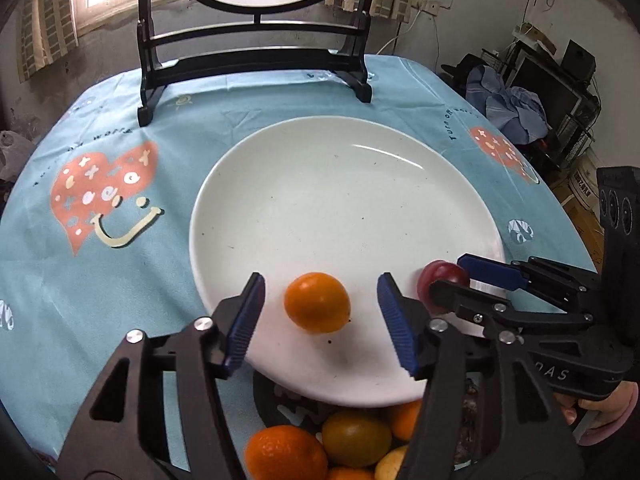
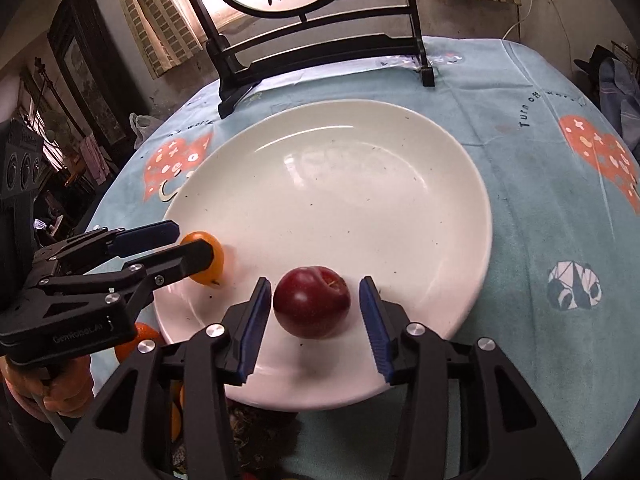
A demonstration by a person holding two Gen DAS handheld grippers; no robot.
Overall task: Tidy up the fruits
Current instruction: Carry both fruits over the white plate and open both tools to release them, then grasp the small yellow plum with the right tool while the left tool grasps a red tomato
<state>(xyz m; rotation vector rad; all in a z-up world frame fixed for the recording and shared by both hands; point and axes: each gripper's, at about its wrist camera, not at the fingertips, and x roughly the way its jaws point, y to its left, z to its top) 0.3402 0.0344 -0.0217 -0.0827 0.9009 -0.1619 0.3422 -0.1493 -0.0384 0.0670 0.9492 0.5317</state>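
Observation:
A large white plate (image 1: 344, 184) (image 2: 340, 184) lies on the blue tablecloth. An orange (image 1: 317, 302) rests on its near left part, between the fingers of my open left gripper (image 1: 320, 308), not touched by either pad. A dark red plum (image 2: 312, 302) rests on the near right part, between the fingers of my open right gripper (image 2: 314, 312), with small gaps on both sides. From the left wrist view the plum (image 1: 436, 276) shows behind the right gripper (image 1: 452, 276). From the right wrist view the orange (image 2: 210, 258) shows behind the left gripper (image 2: 188, 240).
A pile of oranges and greenish fruit (image 1: 352, 440) sits below the plate's near edge. A dark wooden stand with a round painted panel (image 1: 256, 40) (image 2: 316, 20) stands at the table's far side. The tablecloth (image 1: 108, 184) carries red heart prints.

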